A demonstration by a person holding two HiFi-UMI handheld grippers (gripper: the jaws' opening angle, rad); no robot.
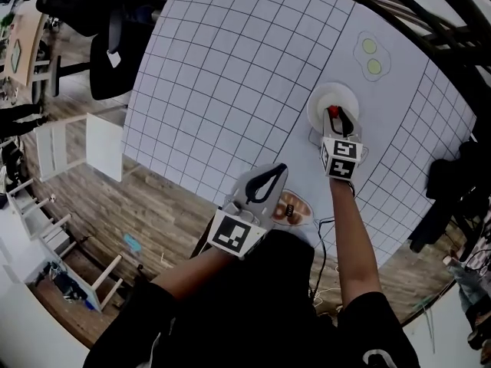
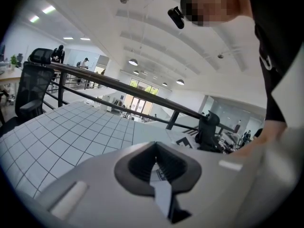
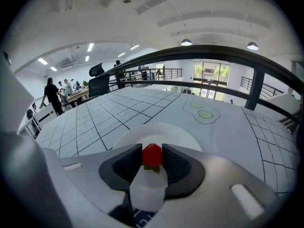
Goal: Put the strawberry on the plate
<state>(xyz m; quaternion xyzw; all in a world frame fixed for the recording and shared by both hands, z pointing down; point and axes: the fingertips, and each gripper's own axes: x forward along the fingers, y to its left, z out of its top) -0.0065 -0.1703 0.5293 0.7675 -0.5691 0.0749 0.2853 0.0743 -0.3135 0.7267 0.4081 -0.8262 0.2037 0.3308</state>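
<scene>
A small red strawberry (image 3: 152,155) sits clamped between the black pads of my right gripper (image 3: 152,156), its green leaves pointing down. The gripper hovers at the near rim of the round white plate (image 3: 173,133). From the head view the same strawberry (image 1: 334,112) and right gripper (image 1: 335,115) hang over the plate (image 1: 324,100) on the grey table mat. My left gripper (image 1: 278,170) is held back near the table's front edge, tilted up, its jaws closed together with nothing between them (image 2: 156,161).
A printed fried-egg drawing with two yellow yolks (image 1: 371,56) lies beyond the plate. The gridded mat (image 1: 230,67) stretches left. A black railing (image 3: 223,53) runs behind the table. A black office chair (image 1: 111,48) stands off the far left corner.
</scene>
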